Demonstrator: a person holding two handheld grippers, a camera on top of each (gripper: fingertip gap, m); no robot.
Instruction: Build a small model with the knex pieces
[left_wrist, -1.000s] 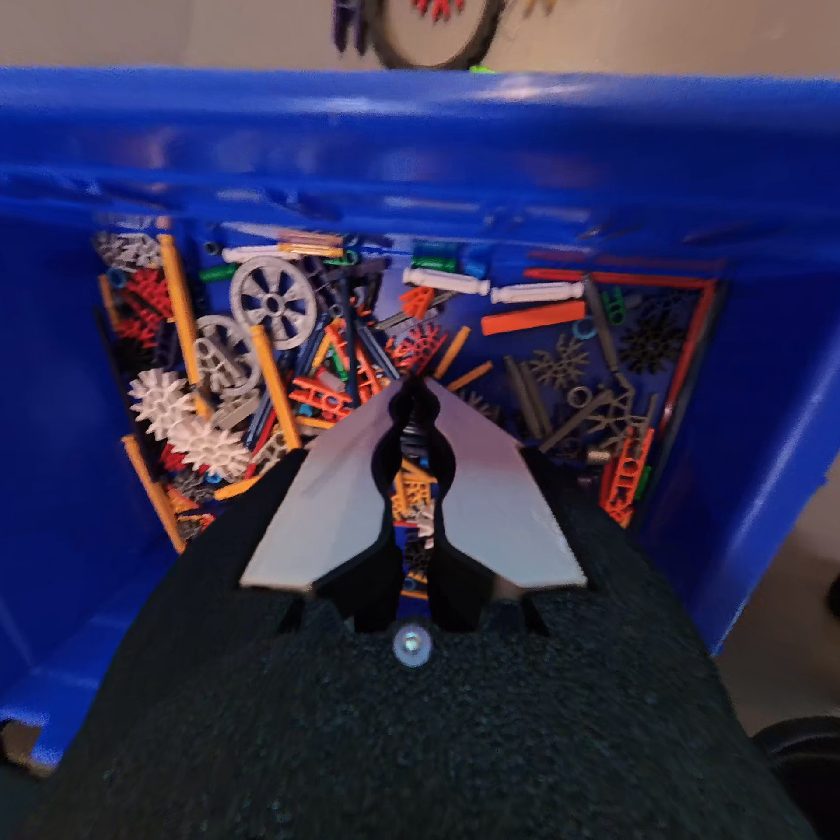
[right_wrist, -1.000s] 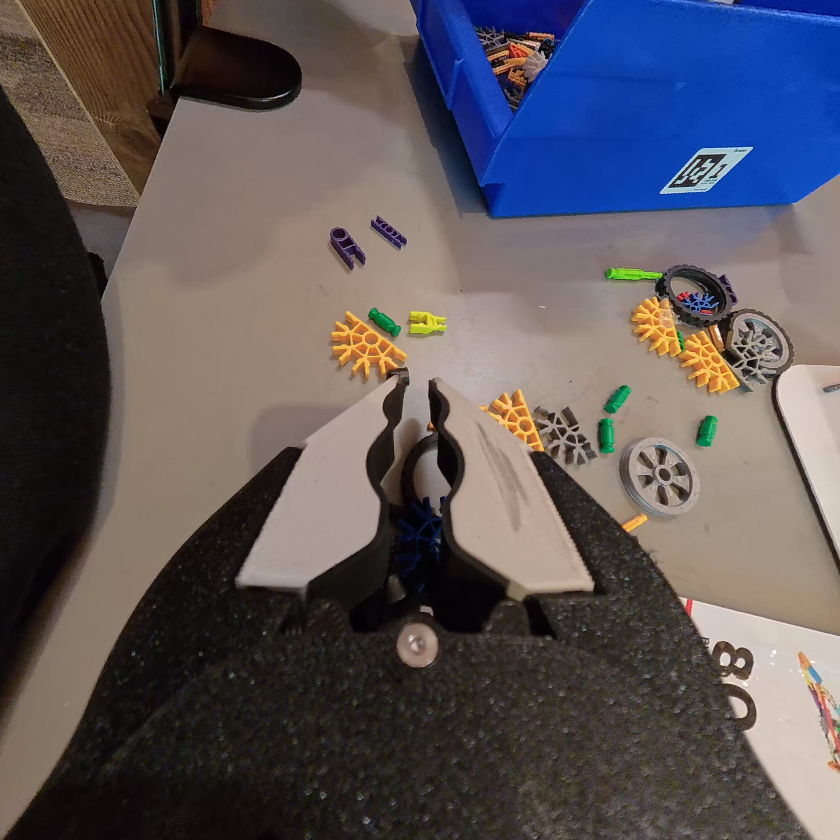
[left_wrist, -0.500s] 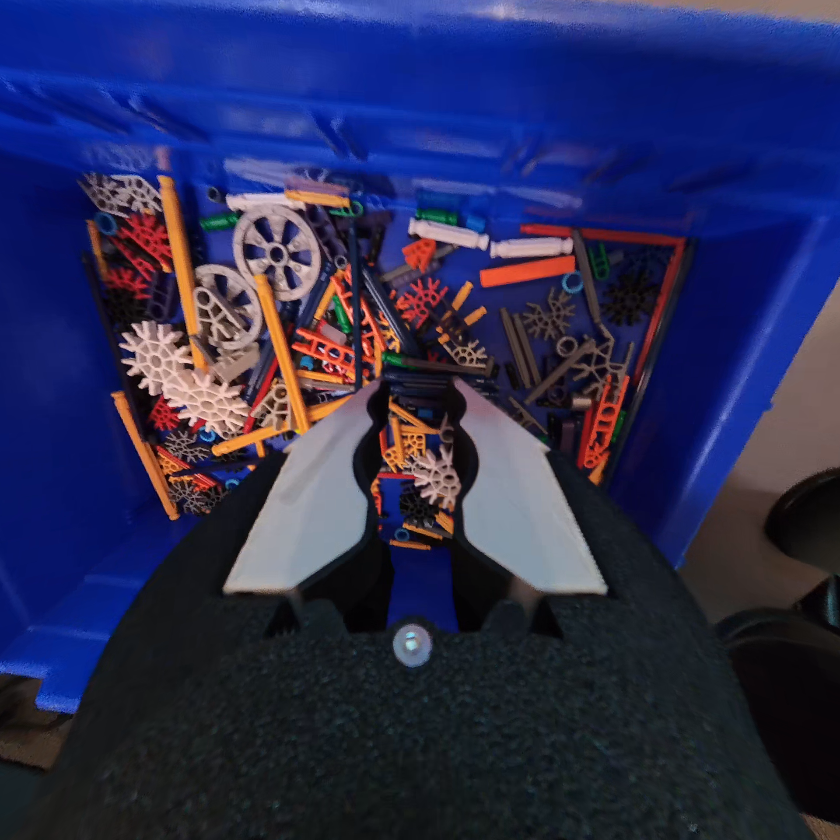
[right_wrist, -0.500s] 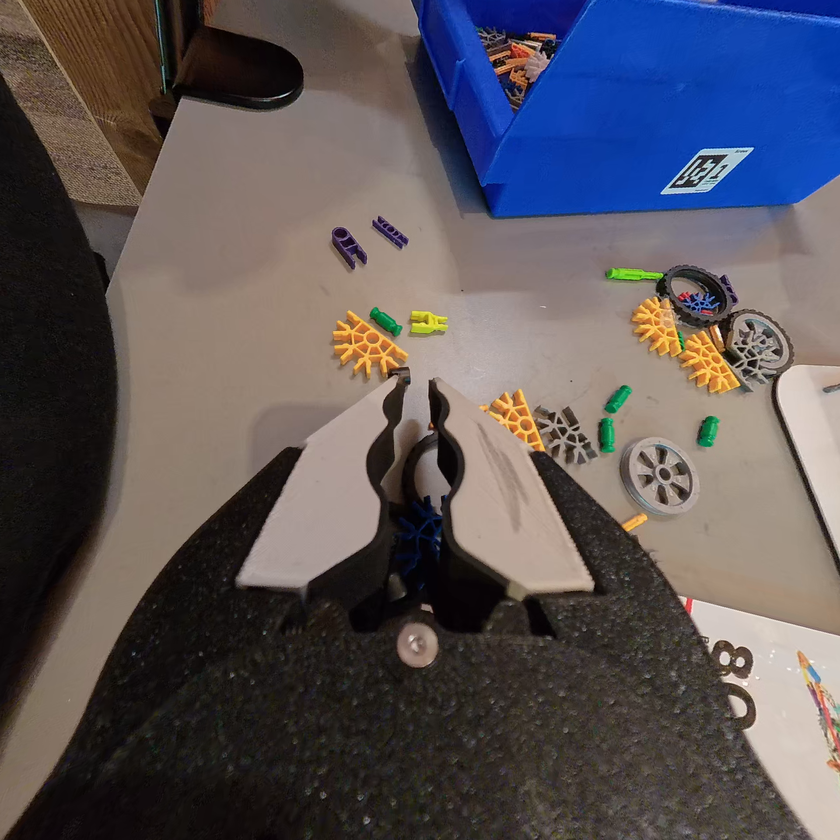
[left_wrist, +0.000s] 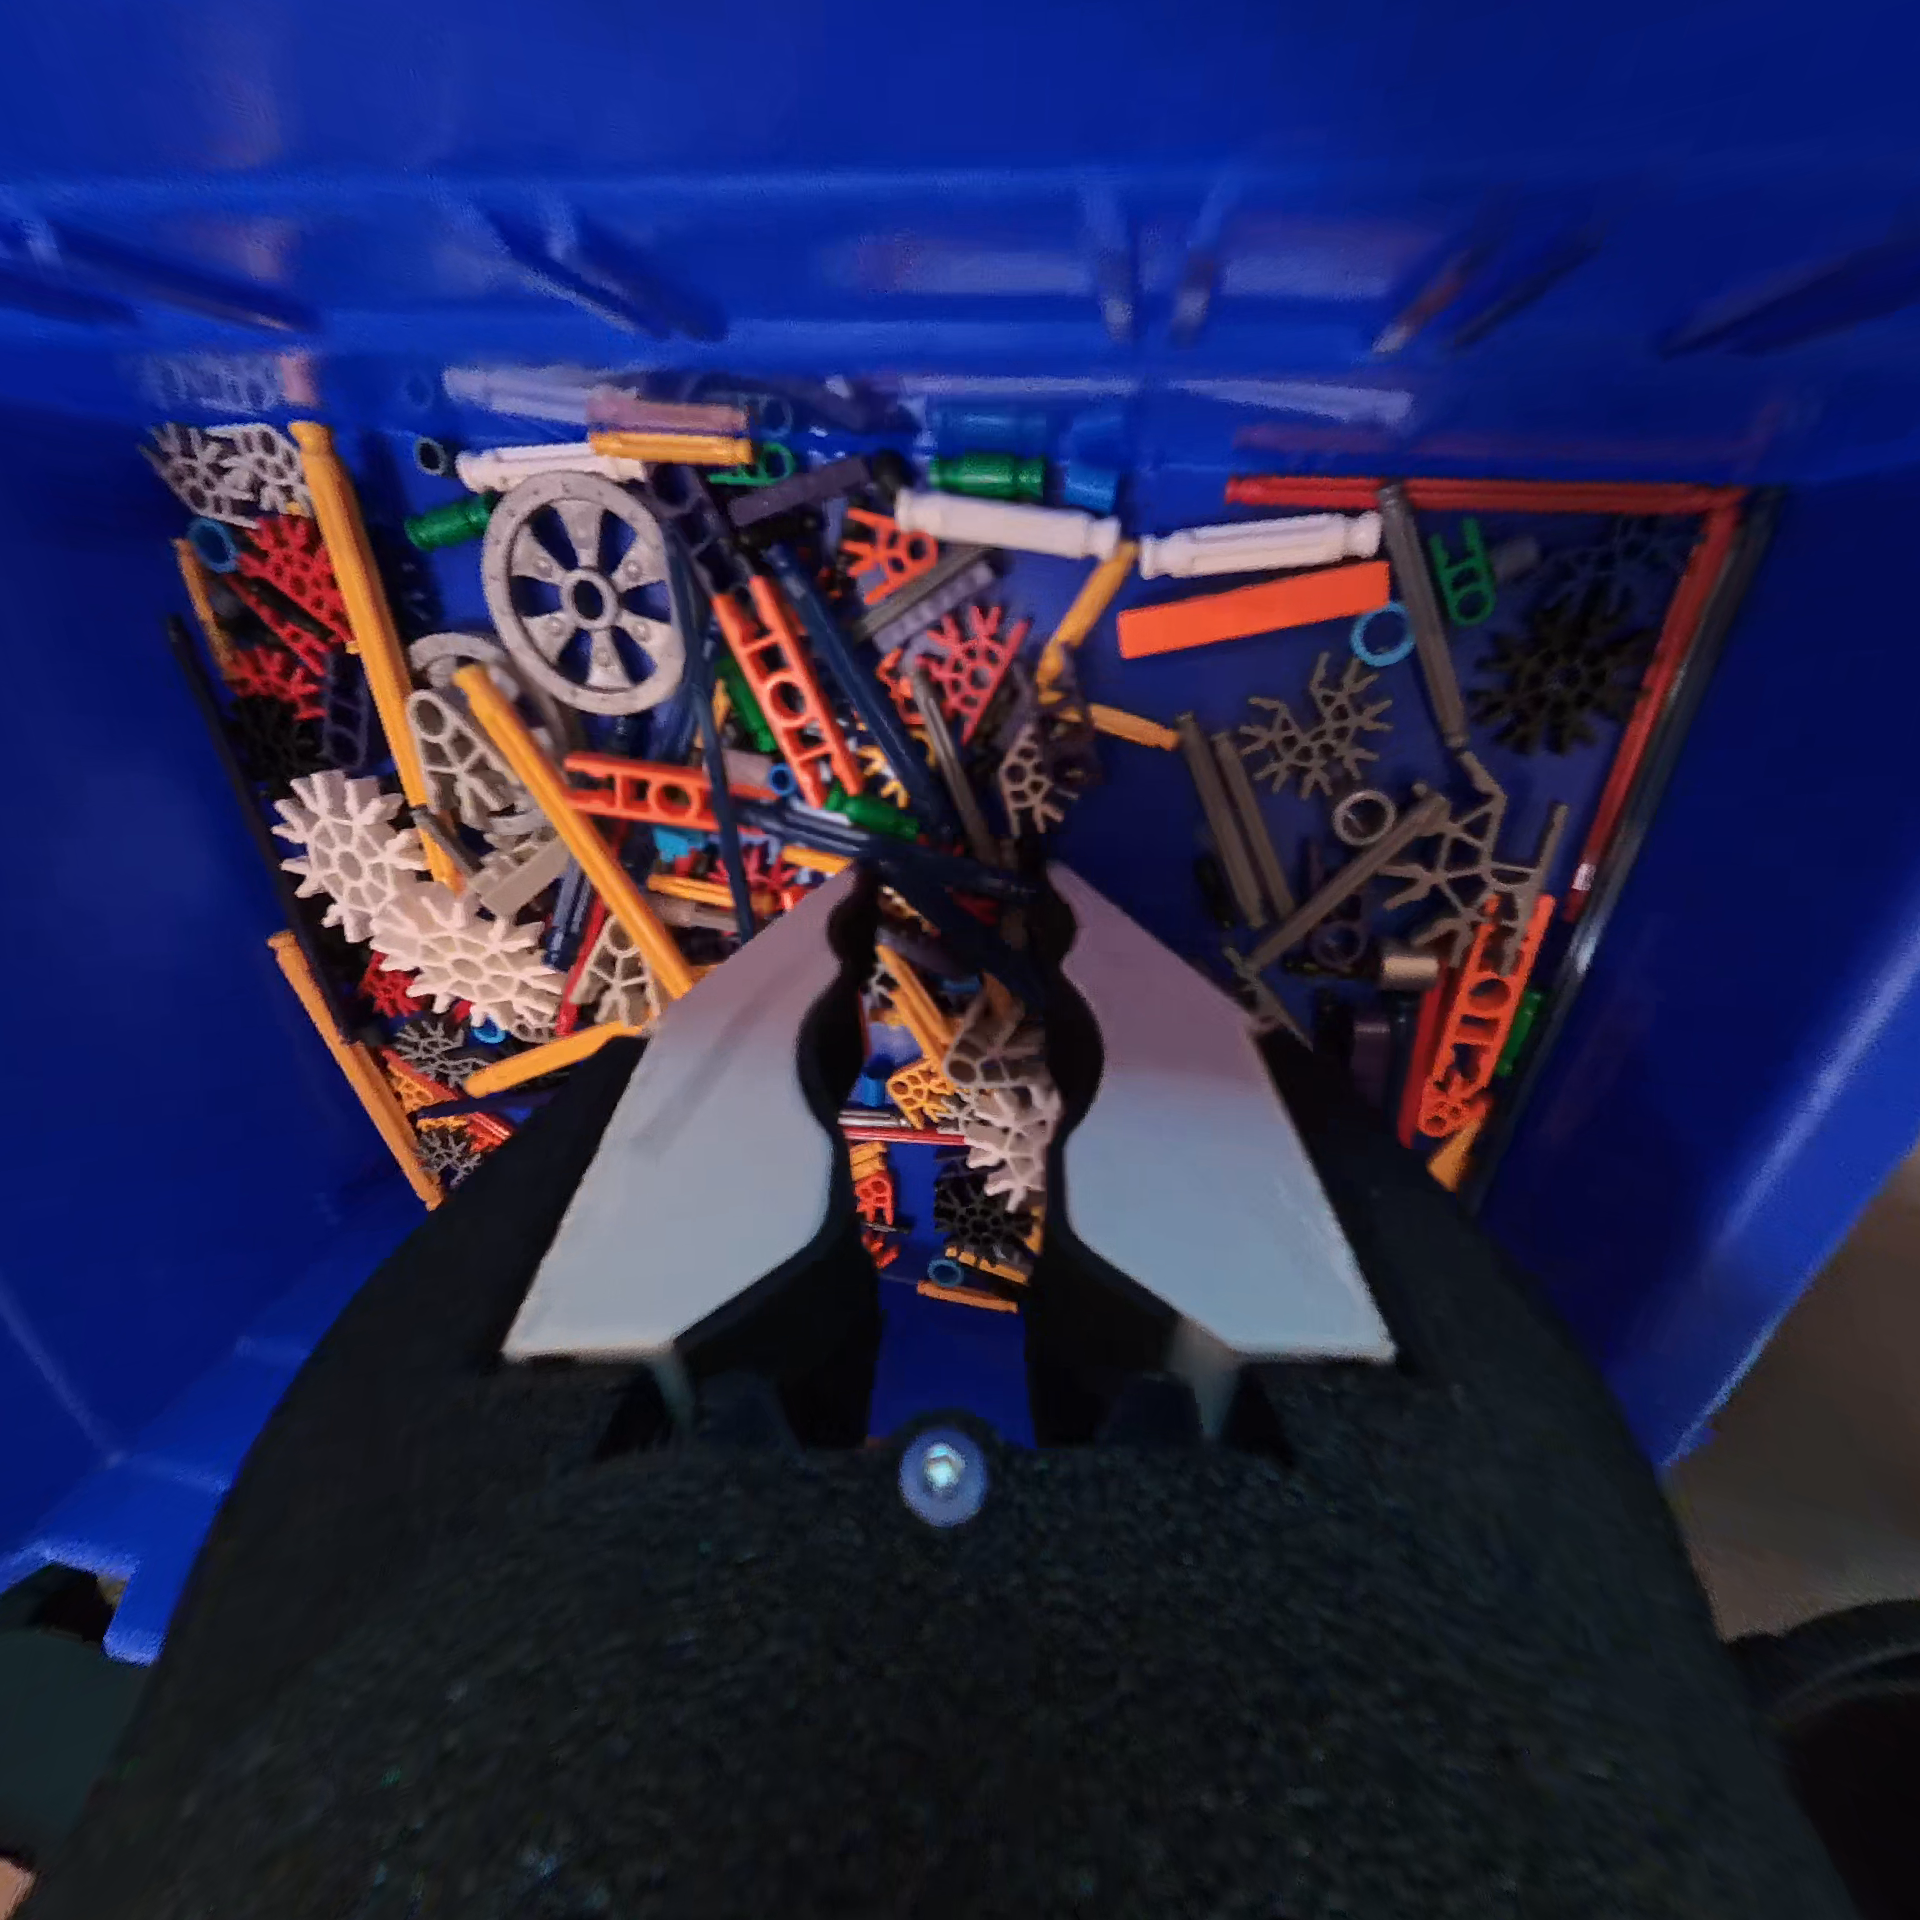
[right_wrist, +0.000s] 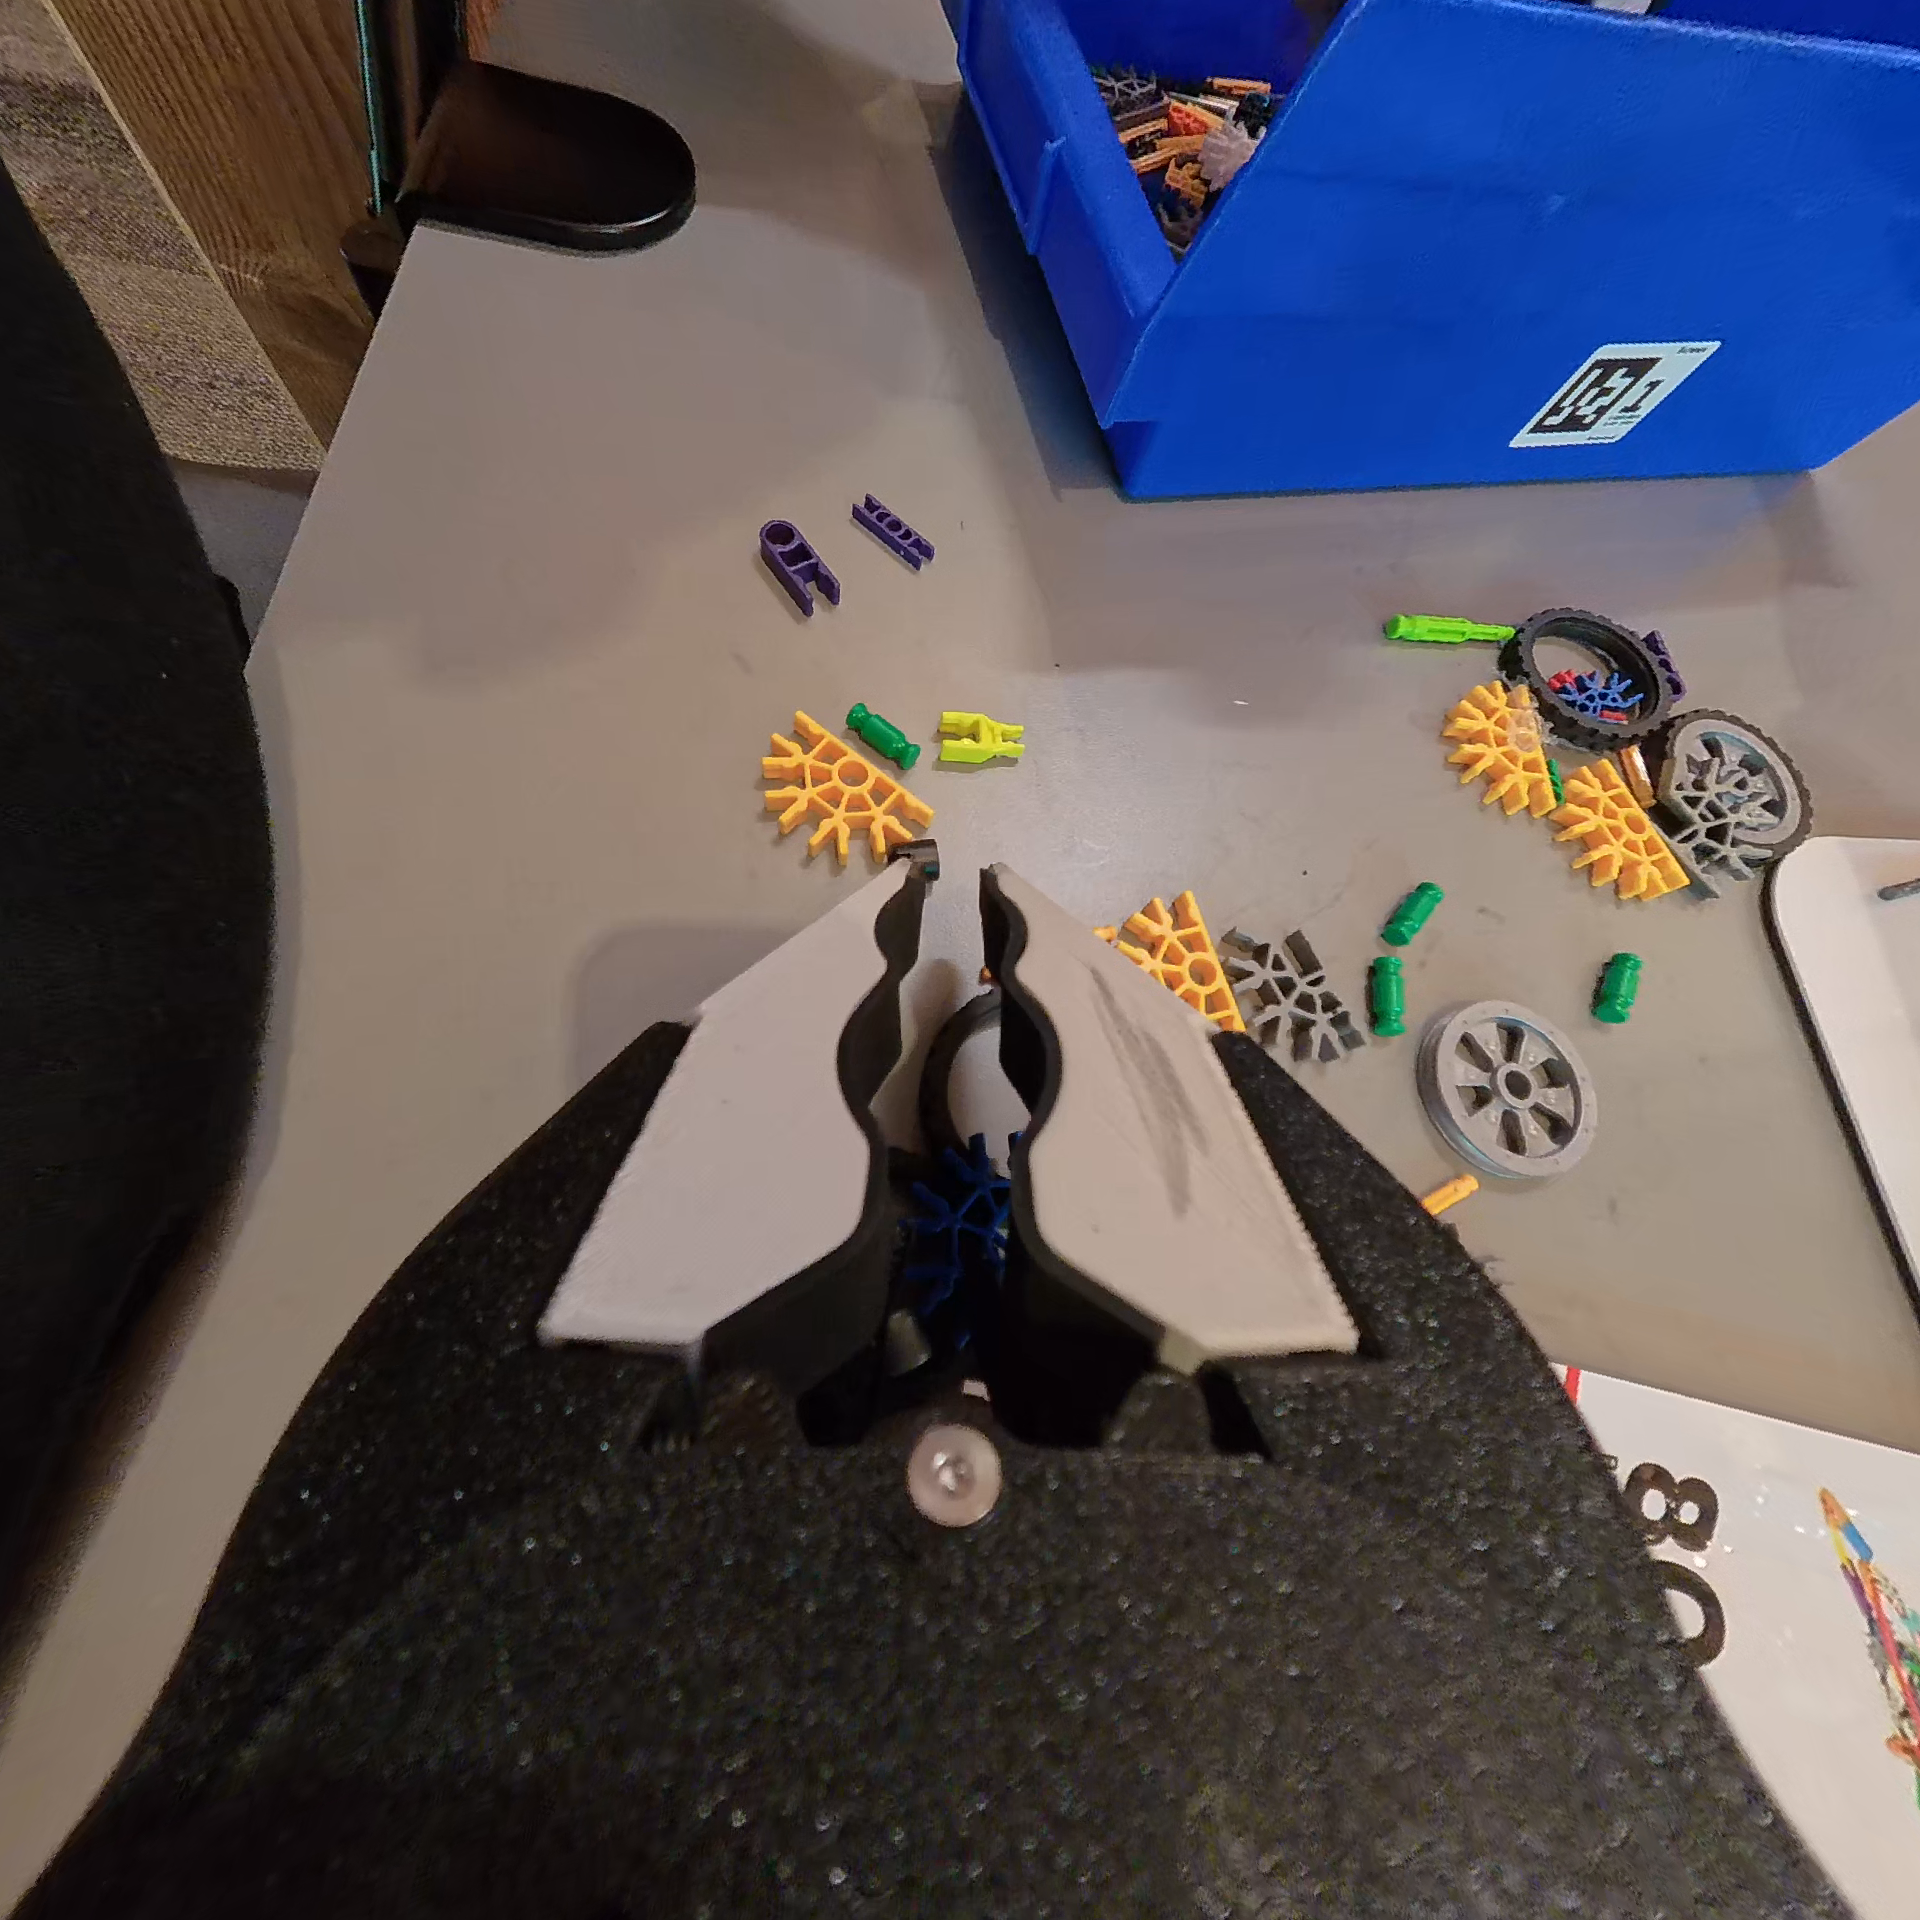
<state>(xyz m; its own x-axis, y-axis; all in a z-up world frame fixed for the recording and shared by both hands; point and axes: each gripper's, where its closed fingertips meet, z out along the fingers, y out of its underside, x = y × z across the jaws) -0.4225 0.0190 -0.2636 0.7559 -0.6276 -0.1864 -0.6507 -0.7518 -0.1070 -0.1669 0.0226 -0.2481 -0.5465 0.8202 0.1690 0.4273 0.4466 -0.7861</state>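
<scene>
In the left wrist view my left gripper (left_wrist: 951, 894) is open inside a blue bin (left_wrist: 935, 208). Its tips hang just over a heap of toy construction pieces, above several dark blue rods (left_wrist: 935, 878). A pale snowflake connector (left_wrist: 1003, 1101) shows between the jaws. In the right wrist view my right gripper (right_wrist: 956, 871) is low over the grey table (right_wrist: 582, 499), its jaws almost together. A blue snowflake connector (right_wrist: 961, 1216) sits between them near their base. A black tyre ring (right_wrist: 951, 1039) lies under them.
The bin (right_wrist: 1455, 260) stands at the table's far right. Yellow fan connectors (right_wrist: 836, 790), green pegs (right_wrist: 1392, 992), purple clips (right_wrist: 795, 561), grey wheels (right_wrist: 1507, 1089) and a tyre (right_wrist: 1590, 675) lie scattered. A white tray (right_wrist: 1849, 1039) and a printed sheet (right_wrist: 1766, 1558) lie right. The table's edge runs left. My hands' fingertips stand some 25 cm from each other.
My left gripper has opened from shut and moved deeper into the bin, closer to the pieces. My right gripper has held still.
</scene>
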